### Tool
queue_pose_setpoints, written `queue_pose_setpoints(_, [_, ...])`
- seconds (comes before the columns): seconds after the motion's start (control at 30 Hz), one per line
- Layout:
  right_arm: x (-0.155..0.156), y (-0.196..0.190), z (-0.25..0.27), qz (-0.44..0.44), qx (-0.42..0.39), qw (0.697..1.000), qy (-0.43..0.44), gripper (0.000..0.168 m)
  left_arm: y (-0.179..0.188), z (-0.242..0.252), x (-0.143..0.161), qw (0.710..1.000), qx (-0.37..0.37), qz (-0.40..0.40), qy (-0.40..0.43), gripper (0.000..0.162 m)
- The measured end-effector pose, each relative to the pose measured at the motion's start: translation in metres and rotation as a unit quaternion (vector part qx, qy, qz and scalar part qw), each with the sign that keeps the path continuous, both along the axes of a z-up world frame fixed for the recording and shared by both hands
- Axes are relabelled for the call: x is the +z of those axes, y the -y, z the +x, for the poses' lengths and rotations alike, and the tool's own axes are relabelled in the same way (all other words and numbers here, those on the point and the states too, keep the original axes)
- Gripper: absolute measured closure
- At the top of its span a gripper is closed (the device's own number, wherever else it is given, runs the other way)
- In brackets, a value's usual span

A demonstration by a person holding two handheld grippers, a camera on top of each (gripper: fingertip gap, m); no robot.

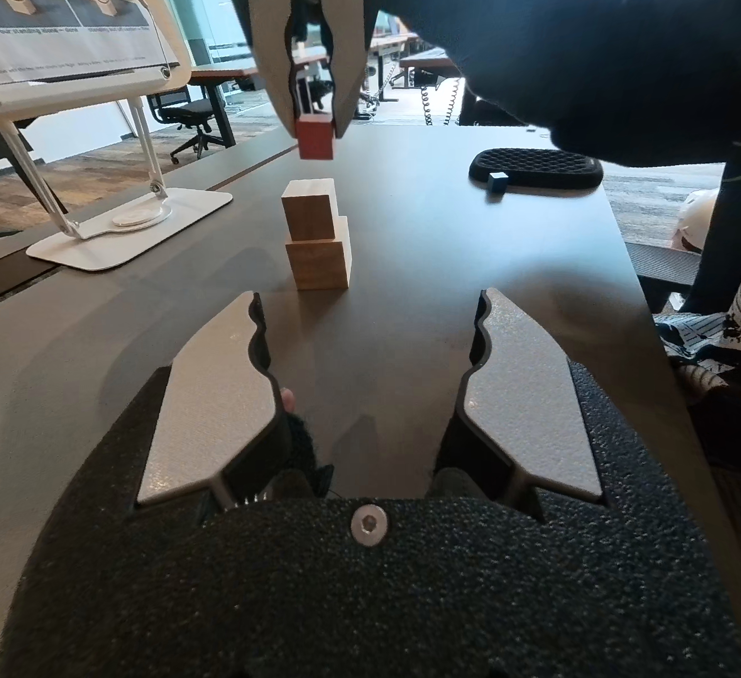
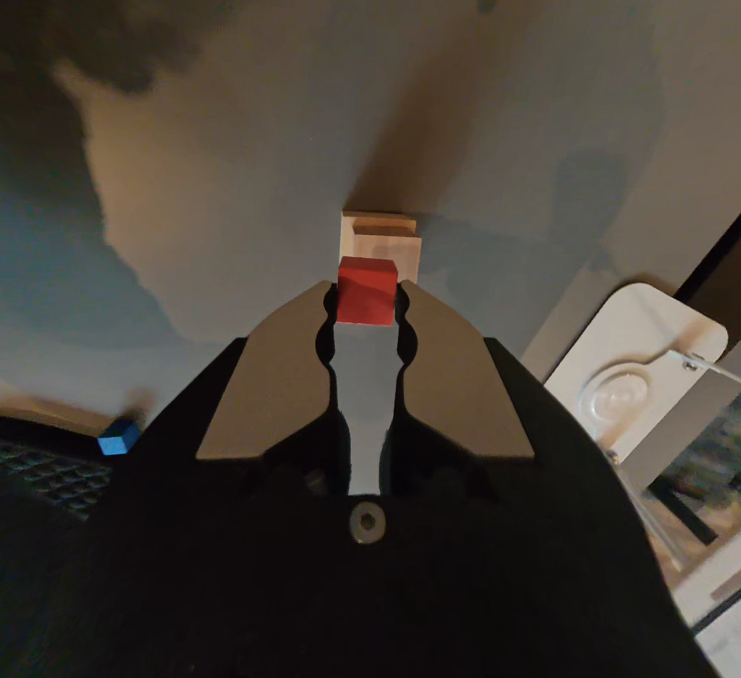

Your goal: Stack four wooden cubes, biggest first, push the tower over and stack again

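Dark table (image 1: 441,257): right gripper (image 1: 314,129) pinches red cube (image 1: 316,141) above two stacked cubes (image 1: 316,237)

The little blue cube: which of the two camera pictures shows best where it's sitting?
The left wrist view. There the blue cube stands in plain sight on the table, against the near edge of the black mesh pad. In the right wrist view the cube is blurred, low at the left, partly hidden behind the right gripper.

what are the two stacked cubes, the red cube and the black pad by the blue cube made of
Two stacked cubes: bare pale wood, faint grain showing, matte.
Red cube: likely wood under opaque matte red paint; no grain visible.
Black pad: looks like moulded plastic or rubber, with an open honeycomb mesh top.
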State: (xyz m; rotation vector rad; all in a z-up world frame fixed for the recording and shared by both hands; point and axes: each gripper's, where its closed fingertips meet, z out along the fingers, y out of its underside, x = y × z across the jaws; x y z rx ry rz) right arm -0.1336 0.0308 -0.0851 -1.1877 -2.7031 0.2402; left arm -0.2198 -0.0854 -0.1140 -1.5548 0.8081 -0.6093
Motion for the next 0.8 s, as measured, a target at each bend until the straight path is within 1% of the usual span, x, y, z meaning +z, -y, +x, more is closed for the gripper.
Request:
queue_pose_setpoints(0.1, [-0.007, -0.004, -0.004, -0.01, 0.031, 0.999, -0.003, 0.142, 0.0, 0.001, -0.001, 1.0, -0.002, -0.002, -0.001, 0.063])
queue_pose_setpoints(0.43, [-0.019, -0.012, -0.007, -0.019, 0.023, 1.0, 0.006, 0.141, 0.0, 0.0, -0.001, 1.0, -0.001, -0.003, 0.001, 0.063])
queue_pose_setpoints(0.8, [-0.023, -0.011, -0.008, -0.022, 0.019, 1.0, -0.001, 0.141, 0.0, 0.0, 0.0, 1.0, -0.001, -0.002, 0.002, 0.064])
